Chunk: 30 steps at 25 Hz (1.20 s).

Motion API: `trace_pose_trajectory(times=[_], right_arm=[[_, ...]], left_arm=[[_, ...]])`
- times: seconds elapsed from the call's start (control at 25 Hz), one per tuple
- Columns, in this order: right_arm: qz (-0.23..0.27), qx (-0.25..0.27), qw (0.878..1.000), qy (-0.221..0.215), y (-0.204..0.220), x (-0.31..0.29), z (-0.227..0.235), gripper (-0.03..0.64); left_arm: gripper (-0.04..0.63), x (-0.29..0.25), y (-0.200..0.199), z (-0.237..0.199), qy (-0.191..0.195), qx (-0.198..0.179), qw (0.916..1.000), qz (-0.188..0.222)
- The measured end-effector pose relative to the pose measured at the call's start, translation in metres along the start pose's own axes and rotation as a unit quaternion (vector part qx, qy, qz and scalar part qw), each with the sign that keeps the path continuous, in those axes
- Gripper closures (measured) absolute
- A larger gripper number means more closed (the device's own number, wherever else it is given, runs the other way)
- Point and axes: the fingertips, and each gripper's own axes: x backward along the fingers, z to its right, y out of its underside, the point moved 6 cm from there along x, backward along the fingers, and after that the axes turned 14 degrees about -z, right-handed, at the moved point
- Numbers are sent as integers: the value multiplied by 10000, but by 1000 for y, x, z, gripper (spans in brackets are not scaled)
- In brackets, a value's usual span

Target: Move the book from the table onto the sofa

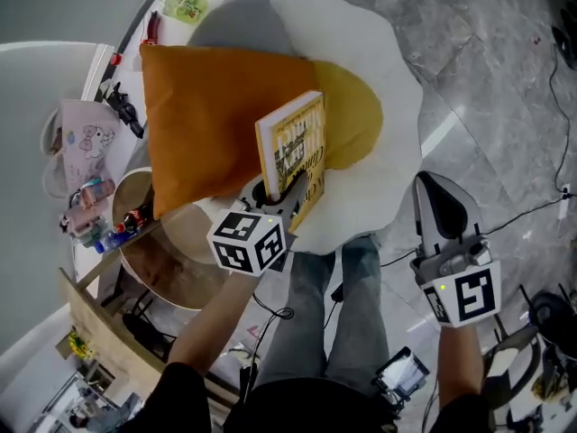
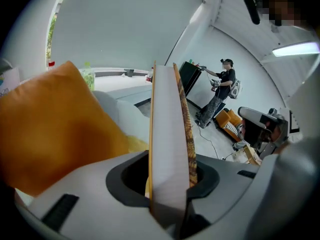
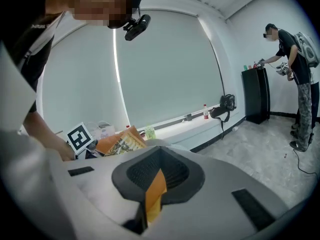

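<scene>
book on edge, lengthwise along left tool

I see an orange cushion, a white bag near it and grey marble floor; across the room a person stands at a black cabinet.

The head view looks steeply down on the left gripper, right gripper and sofa. The left gripper view sits close behind the book, facing across the room. The right gripper view faces the window. Both gripper views share a distant person.
</scene>
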Motion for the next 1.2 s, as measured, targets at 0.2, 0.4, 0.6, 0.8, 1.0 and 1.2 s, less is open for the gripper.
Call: trace_pose_trajectory(times=[0.2, 0.4, 0.6, 0.8, 1.0, 1.2], right_arm=[[-152, -80, 9998, -125, 43, -42, 1, 604], [-225, -84, 9996, -179, 82, -76, 15, 604], [-317, -187, 9991, -199, 111, -98, 26, 604], [-385, -325, 9986, -186, 128, -108, 37, 603], [-404, -373, 9983, -194, 135, -112, 45, 604], [-418, -403, 9981, -185, 140, -112, 49, 603]], left_arm=[[443, -59, 24, -28, 64, 315, 9993, -199], [443, -122, 34, -51, 41, 515, 9983, -281], [443, -175, 41, -74, -184, 622, 9967, -481], [442, -213, 48, -92, -294, 999, 9915, -777], [442, -235, 58, -102, -539, 909, 9882, -1104], [441, -253, 60, -99, -519, 767, 9874, -1284]])
